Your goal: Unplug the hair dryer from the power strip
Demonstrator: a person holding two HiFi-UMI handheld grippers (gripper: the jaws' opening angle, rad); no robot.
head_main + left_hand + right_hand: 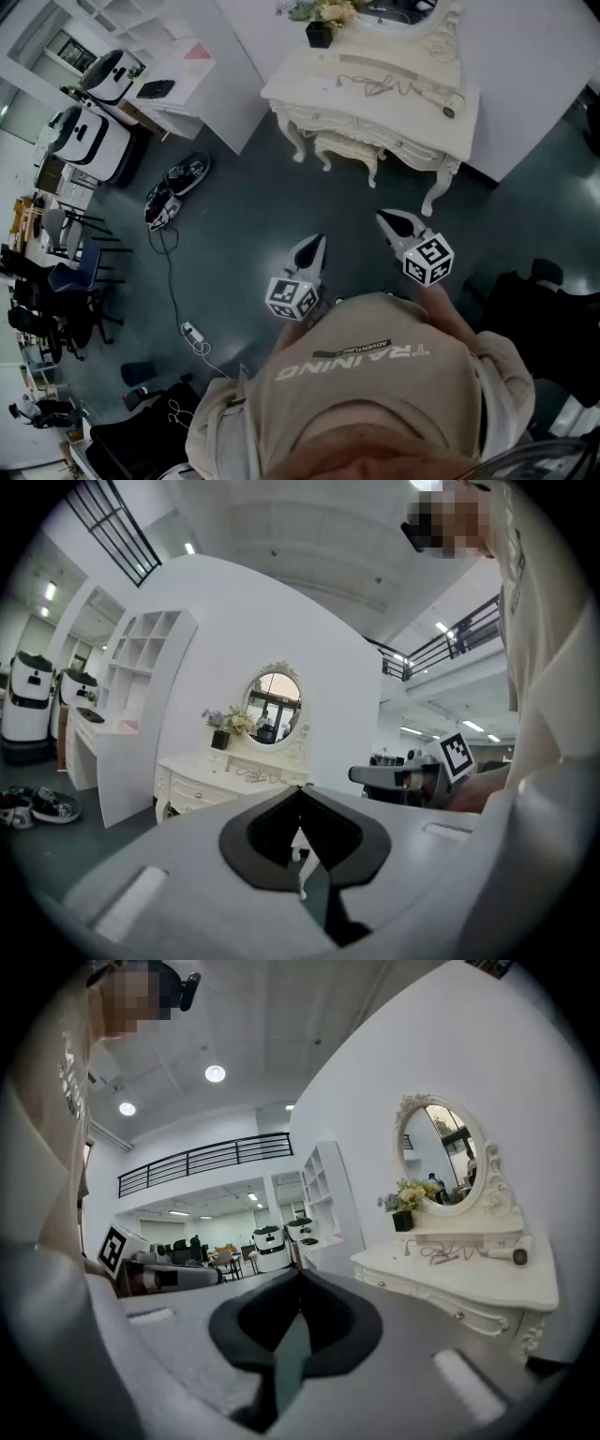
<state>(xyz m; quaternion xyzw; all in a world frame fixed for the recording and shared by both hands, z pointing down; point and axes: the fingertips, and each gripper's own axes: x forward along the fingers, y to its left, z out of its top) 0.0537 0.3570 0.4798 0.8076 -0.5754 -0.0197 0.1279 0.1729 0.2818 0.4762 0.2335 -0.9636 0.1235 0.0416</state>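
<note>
Nothing is gripped, so I judge this the approach, with the reach for the plug not yet begun. At 9 o'clock of the person a white power strip (192,333) lies on the floor; whether the dryer feeds from it cannot be told. The left gripper (317,244) is held close to the body, jaws together and empty, and the right gripper (384,220) just beside it is the same. The hair dryer (433,92) lies on the white counter (394,112) at 1 o'clock of both jaws, well apart from them. Its cord (377,86) is bunched to its left, near a pale bar (370,62) that may be another strip. The next move calls for closing in on the counter, finding the plug, and opening one pair of jaws for it.
</note>
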